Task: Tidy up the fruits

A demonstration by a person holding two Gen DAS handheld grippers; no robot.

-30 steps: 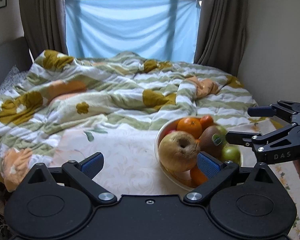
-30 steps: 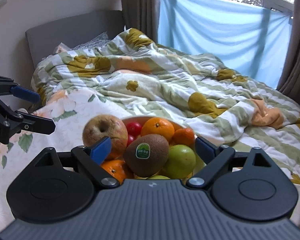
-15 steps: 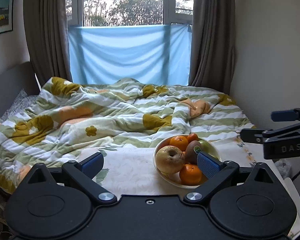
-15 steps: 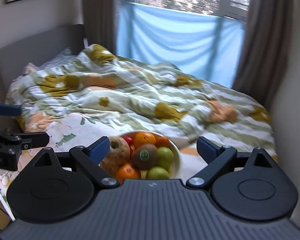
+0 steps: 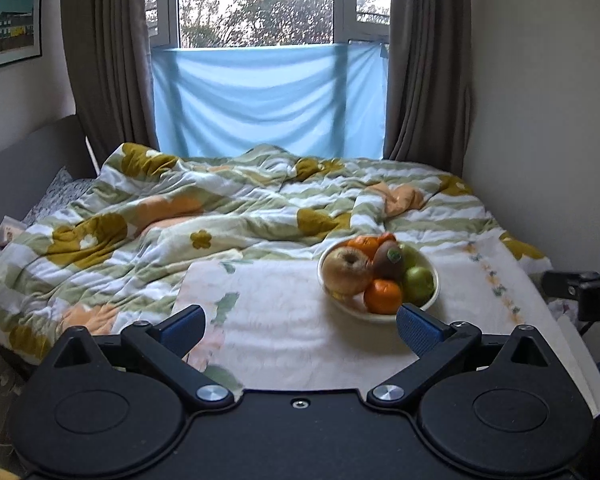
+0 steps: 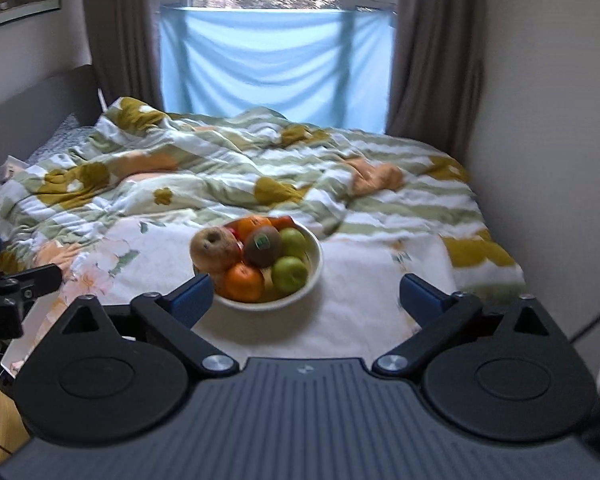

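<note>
A white bowl (image 5: pixel 434 294) (image 6: pixel 314 276) of fruit stands on a floral cloth on the bed. In it lie a large brownish apple (image 5: pixel 346 270) (image 6: pixel 214 248), a kiwi with a sticker (image 5: pixel 388 264) (image 6: pixel 262 246), oranges (image 5: pixel 382 296) (image 6: pixel 244 282) and green apples (image 5: pixel 418 282) (image 6: pixel 290 274). My left gripper (image 5: pixel 300 326) is open and empty, held back from the bowl. My right gripper (image 6: pixel 306 294) is open and empty, also short of the bowl.
The floral cloth (image 5: pixel 284 320) covers the near part of the bed. A rumpled striped quilt (image 5: pixel 220 208) lies behind it. A wall (image 5: pixel 548 120) runs along the right side. Curtains and a window stand at the back.
Both grippers have pulled back and up from the bowl, so the bowl looks smaller and farther. Both stay open and empty.
</note>
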